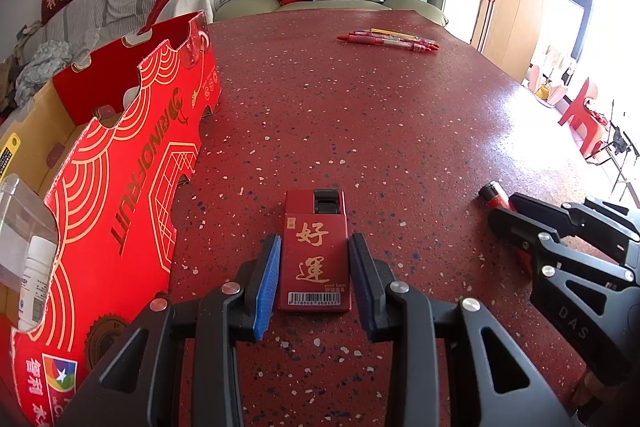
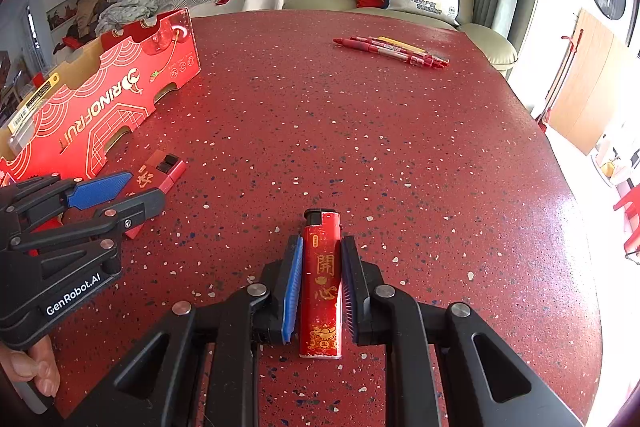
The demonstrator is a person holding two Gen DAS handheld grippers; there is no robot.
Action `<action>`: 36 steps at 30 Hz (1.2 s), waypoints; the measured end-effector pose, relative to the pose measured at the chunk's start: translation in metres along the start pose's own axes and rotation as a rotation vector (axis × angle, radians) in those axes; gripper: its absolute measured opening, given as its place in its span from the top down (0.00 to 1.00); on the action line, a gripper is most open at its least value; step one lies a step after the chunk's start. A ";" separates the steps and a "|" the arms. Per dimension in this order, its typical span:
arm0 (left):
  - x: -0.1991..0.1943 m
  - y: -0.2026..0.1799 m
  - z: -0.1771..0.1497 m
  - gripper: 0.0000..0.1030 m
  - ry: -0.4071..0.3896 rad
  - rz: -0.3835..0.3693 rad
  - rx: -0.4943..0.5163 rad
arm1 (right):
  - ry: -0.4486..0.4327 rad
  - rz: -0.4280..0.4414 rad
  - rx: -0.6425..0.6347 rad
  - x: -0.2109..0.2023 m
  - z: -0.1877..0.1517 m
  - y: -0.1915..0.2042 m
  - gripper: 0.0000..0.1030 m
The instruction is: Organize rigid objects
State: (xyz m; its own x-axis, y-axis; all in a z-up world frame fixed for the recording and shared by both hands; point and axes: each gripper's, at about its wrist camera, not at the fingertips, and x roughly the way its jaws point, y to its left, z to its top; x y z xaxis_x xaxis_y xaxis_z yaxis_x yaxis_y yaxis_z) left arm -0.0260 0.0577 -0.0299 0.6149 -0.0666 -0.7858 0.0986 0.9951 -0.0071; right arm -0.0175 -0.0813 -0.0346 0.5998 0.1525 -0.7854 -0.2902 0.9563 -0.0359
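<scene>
The left hand-held gripper (image 1: 314, 281) pinches a flat red lighter (image 1: 316, 259) on the counter (image 1: 360, 115); the right hand-held gripper (image 2: 320, 287) pinches a slim red lighter (image 2: 322, 287).

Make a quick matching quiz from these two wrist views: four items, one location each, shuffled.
Items
1. slim red lighter
2. flat red case
3. red pens
4. white bottle

Places
A. inside the red fruit box
B. between the left gripper jaws
C. far side of the table
D. between the right gripper jaws

Pairs: 1-D, 2-B, 3-C, 4-A
</scene>
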 end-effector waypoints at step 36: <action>-0.031 -0.013 -0.040 0.64 -0.043 -0.010 -0.007 | -0.023 0.053 0.030 -0.038 -0.046 0.012 0.80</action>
State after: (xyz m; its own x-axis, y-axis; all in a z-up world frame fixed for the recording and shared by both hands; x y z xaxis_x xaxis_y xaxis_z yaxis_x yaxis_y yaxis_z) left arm -0.0780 0.0502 -0.0303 0.6470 -0.0792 -0.7583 0.0992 0.9949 -0.0192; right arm -0.0786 -0.0870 -0.0338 0.6014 0.2089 -0.7712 -0.2996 0.9537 0.0247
